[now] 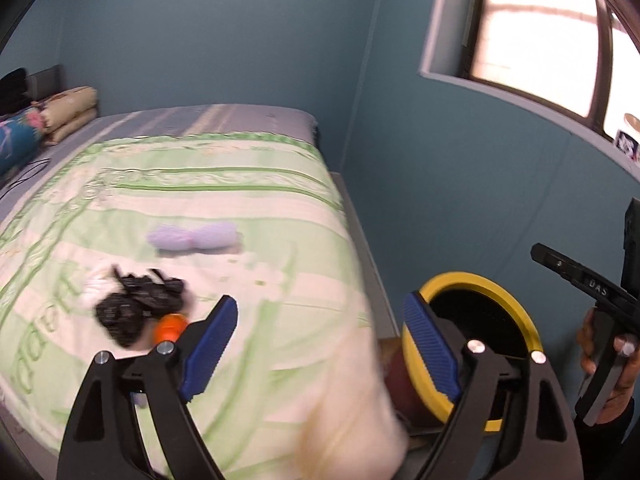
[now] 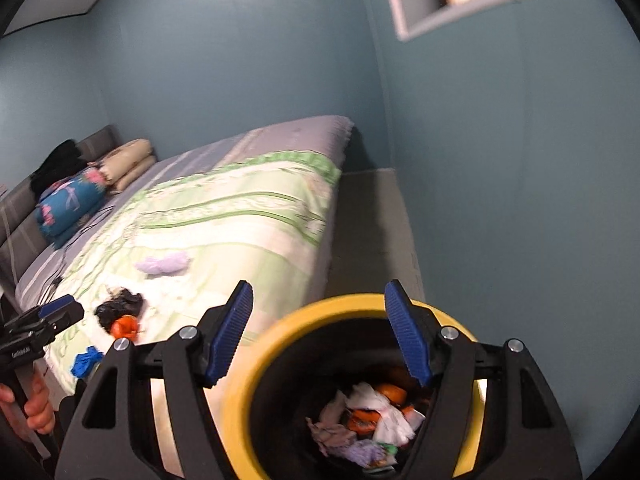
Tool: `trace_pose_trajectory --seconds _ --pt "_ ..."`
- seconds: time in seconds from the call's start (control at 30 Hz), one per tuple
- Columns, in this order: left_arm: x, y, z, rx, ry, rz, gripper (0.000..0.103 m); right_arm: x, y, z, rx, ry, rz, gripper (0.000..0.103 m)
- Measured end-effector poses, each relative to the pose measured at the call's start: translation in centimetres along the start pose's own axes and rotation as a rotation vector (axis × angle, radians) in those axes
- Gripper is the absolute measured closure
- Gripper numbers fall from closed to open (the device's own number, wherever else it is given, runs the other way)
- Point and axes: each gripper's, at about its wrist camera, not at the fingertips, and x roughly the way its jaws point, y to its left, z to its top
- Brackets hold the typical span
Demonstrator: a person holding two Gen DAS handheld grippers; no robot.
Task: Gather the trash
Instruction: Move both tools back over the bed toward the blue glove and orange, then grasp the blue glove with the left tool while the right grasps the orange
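Note:
A black bin with a yellow rim (image 2: 256, 364) stands on the floor beside the bed and holds crumpled paper and wrappers (image 2: 372, 420). My right gripper (image 2: 320, 336) is open and empty just above the bin's mouth. My left gripper (image 1: 320, 344) is open and empty over the bed's near corner, with the bin (image 1: 520, 312) to its right. On the green quilt lie a black crumpled bag (image 1: 136, 304), an orange piece (image 1: 170, 328) and a lilac wrapper (image 1: 192, 236). The right wrist view also shows a blue piece (image 2: 86, 360) at the bed edge.
The bed (image 2: 240, 208) fills the left side, with pillows (image 2: 128, 160) and folded bedding (image 2: 68, 200) at its head. Teal walls close the far side and the right. A narrow floor strip (image 2: 372, 224) runs between bed and wall. A window (image 1: 540, 36) is above.

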Motion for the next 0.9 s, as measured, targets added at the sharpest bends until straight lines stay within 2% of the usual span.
trace_pose_trajectory --seconds 0.13,0.33,0.6,0.9 --pt "-2.5 3.5 0.5 -0.027 -0.051 0.076 0.017 0.7 3.6 0.8 -0.062 -0.012 0.072 0.038" --pt "-4.5 8.1 -0.2 -0.092 -0.056 0.155 0.016 2.7 9.3 1.3 -0.149 0.012 0.171 0.038" --pt "-4.8 12.6 -3.3 -0.135 -0.004 0.243 0.016 6.0 16.2 0.4 -0.231 0.106 0.303 0.038" --pt "-3.4 17.0 -7.0 -0.245 0.061 0.256 0.016 9.8 23.3 -2.5 -0.361 0.201 0.387 0.038"
